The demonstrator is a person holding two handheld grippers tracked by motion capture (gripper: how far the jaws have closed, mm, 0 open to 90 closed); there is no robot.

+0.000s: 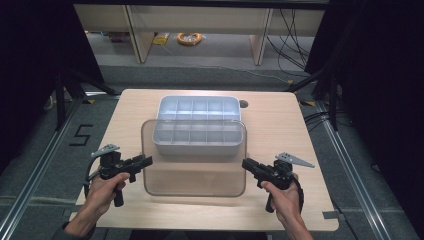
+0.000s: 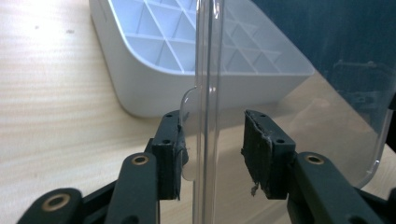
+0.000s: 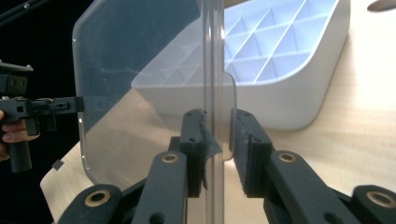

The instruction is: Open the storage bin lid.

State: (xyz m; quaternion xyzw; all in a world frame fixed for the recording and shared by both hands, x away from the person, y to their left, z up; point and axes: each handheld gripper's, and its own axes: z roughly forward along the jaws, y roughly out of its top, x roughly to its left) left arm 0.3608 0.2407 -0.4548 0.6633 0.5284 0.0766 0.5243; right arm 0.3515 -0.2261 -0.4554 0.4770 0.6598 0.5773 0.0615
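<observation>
Clamped from both sides, left claw (image 1: 149, 160) and right claw (image 1: 245, 163) on the clear lid's (image 1: 195, 172) short edges, long axis left-right between them, far edge overlapping the white compartment box (image 1: 165, 103) mid-tabletop (image 1: 280, 135).

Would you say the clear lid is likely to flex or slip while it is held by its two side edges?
The clear lid looks thin and wide, so it probably bows a little. Its glossy rim could slip between the left tool and right tool pads. It seems light, held level above the table in front of the white tray.
</observation>
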